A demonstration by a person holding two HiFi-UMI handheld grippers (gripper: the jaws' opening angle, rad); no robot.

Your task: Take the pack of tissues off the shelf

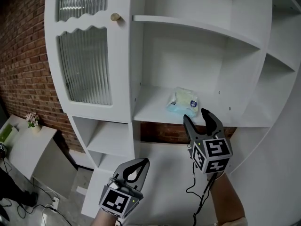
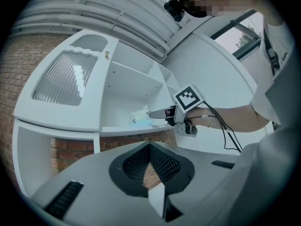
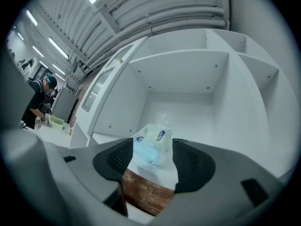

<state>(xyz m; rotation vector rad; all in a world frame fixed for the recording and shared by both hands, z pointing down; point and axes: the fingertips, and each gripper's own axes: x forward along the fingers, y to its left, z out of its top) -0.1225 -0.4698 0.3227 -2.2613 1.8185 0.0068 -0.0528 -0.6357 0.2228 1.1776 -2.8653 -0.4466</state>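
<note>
The pack of tissues (image 1: 183, 102) is a soft clear packet with pale blue contents, lying near the front of a white shelf (image 1: 150, 111) in the open cabinet. My right gripper (image 1: 195, 116) is open just in front of the shelf edge, its tips close to the pack without touching it. In the right gripper view the pack (image 3: 153, 142) shows in the gap of the right gripper (image 3: 151, 158), beyond the pads. My left gripper (image 1: 137, 166) hangs low, below the shelf, shut and empty. From the left gripper (image 2: 150, 147) view, the right gripper (image 2: 155, 112) reaches towards the pack (image 2: 140, 120).
A ribbed-glass cabinet door (image 1: 84, 65) with a round knob (image 1: 115, 17) stands left of the open bay. Another shelf board (image 1: 197, 27) sits above. A brick wall (image 1: 23, 69) and a low white table with a small plant (image 1: 33, 120) are at left. A person (image 3: 40, 98) stands far off.
</note>
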